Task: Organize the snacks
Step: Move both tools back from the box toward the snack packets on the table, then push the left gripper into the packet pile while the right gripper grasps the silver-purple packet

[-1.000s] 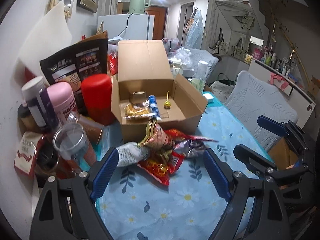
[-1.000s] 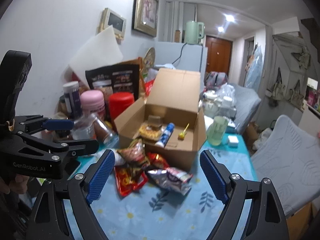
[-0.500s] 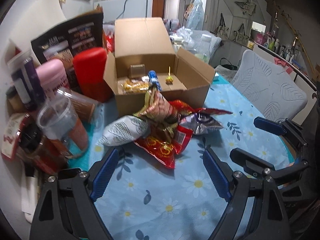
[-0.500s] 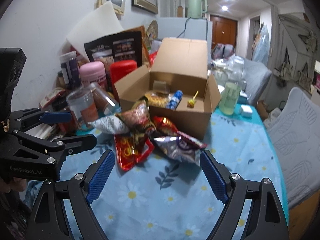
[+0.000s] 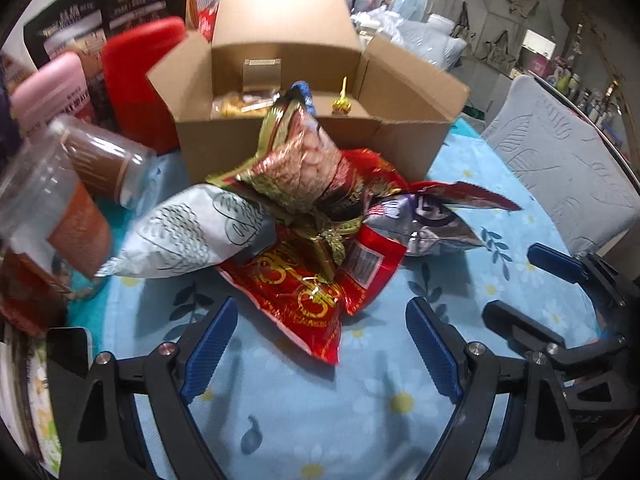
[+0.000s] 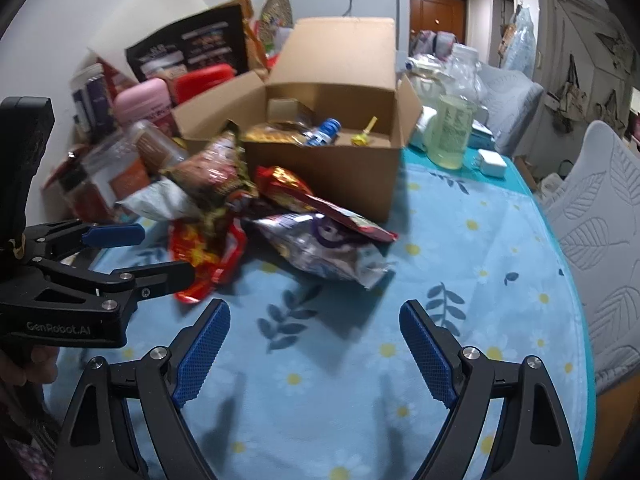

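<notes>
A heap of snack bags is seen on the bench (image 5: pixel 288 432), which is covered by a blue flowered cloth, directly in front of the open cardboard box (image 5: pixel 304 148). The box already holds a few small items, among them a gold-wrapped lollipop (image 5: pixel 342 103) and a blue tube (image 6: pixel 327 131). In the heap, the red bag (image 5: pixel 316 292) lies flat at the side farthest from the box, with a gold-and-red crumpled bag (image 5: pixel 304 168) leaning upright against the box's front wall, a white patterned bag (image 5: pixel 188 232) to the left of the box front and a silver-purple bag (image 6: pixel 320 246) to the right.

The left hand-held gripper (image 5: pixel 320 348) is held with its jaws spread wide and nothing between them; the near corner of the red bag lies just ahead of it, roughly on its centre line. The bag's long axis appears to run diagonally, from that near corner back toward the box, so the gap between the fingers is crossed by it at an angle. The right hand-held gripper (image 6: pixel 316 350) is likewise spread and empty, and is kept farther from the box, with bare cloth between it and the silver-purple bag.

The left one is judged the nearer to the heap. A short advance toward the box would probably bring the red bag's corner between its fingers, though a thin, flat foil edge may be hard to pinch cleanly.
</notes>
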The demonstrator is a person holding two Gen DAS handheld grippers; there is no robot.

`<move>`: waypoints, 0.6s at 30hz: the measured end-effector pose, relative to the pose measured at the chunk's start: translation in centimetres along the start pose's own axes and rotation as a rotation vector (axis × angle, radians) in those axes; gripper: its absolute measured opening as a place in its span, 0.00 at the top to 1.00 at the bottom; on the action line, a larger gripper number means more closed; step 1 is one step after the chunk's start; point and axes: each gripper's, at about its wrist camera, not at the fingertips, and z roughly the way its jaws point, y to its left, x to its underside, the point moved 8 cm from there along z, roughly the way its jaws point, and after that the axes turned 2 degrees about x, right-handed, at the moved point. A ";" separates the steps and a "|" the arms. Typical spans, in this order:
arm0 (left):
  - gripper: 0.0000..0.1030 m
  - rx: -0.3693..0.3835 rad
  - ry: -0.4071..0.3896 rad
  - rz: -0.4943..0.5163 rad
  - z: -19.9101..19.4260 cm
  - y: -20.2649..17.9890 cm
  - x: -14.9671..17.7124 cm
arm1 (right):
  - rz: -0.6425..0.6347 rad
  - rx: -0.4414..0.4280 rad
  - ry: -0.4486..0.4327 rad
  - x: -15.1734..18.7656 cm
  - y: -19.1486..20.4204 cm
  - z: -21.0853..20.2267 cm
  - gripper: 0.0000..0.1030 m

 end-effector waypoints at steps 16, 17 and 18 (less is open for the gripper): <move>0.16 -0.028 0.067 -0.029 5.0 0.8 -1.0 | 0.014 -0.049 0.069 -1.8 -2.9 5.4 0.15; 0.16 -0.030 0.065 -0.027 5.1 0.8 -1.1 | 0.009 -0.060 0.077 -2.0 -2.8 5.9 0.15; 0.16 -0.028 0.061 -0.027 5.1 0.8 -1.2 | 0.003 -0.067 0.080 -2.2 -2.6 6.3 0.15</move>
